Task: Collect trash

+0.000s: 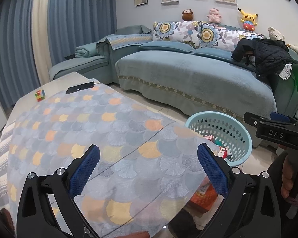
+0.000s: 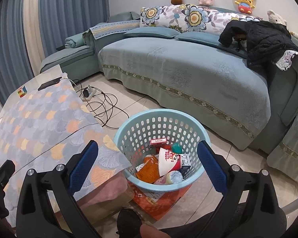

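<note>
A light blue perforated basket (image 2: 141,123) stands on the floor beside the table and holds several pieces of trash: a red and white paper bowl (image 2: 168,161), orange wrappers (image 2: 148,170), a small red box (image 2: 158,141), a carton and a cup. The basket (image 1: 238,127) also shows at the table's right edge in the left wrist view. My right gripper (image 2: 148,166) hovers open above the basket, nothing between its fingers. My left gripper (image 1: 149,165) is open over the patterned tablecloth (image 1: 89,130), empty. The right gripper's body (image 1: 276,130) appears at the far right there.
A phone (image 1: 80,87) and a colour cube (image 1: 40,95) lie at the table's far end. A power strip with tangled cables (image 2: 101,103) lies on the floor. An orange box (image 2: 164,202) sits under the basket. A blue sofa (image 2: 188,69) carries a dark jacket (image 2: 264,39).
</note>
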{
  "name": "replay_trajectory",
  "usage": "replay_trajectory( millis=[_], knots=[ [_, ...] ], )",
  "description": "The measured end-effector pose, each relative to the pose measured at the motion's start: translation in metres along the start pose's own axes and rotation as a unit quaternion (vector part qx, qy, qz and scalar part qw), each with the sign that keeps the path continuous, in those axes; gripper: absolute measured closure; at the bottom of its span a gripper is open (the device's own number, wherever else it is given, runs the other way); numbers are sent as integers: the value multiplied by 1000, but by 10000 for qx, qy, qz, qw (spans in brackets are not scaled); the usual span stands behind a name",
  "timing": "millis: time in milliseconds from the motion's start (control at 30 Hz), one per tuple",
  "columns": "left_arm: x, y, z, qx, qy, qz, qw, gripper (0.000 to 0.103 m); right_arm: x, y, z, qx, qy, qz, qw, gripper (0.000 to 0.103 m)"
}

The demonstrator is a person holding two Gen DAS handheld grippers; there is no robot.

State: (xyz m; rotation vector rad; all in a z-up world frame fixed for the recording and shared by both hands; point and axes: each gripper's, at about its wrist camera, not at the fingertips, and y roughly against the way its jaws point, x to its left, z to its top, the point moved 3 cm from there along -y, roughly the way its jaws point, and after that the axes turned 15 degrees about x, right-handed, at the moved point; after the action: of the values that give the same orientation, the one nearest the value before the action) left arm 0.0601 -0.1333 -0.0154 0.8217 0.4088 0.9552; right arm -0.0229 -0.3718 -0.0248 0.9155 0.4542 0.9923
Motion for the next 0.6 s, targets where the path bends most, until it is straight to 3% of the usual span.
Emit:
replay_trajectory(
  millis=[400, 600],
  knots=[
    [1, 6, -5, -173, -21, -147, 9997, 8, 0, 1, -1, -8, 50, 11, 10000, 8],
    [-1, 7, -2, -193, -72, 58, 9998, 8, 0, 0, -1, 0, 76, 33, 10000, 8]
  ],
)
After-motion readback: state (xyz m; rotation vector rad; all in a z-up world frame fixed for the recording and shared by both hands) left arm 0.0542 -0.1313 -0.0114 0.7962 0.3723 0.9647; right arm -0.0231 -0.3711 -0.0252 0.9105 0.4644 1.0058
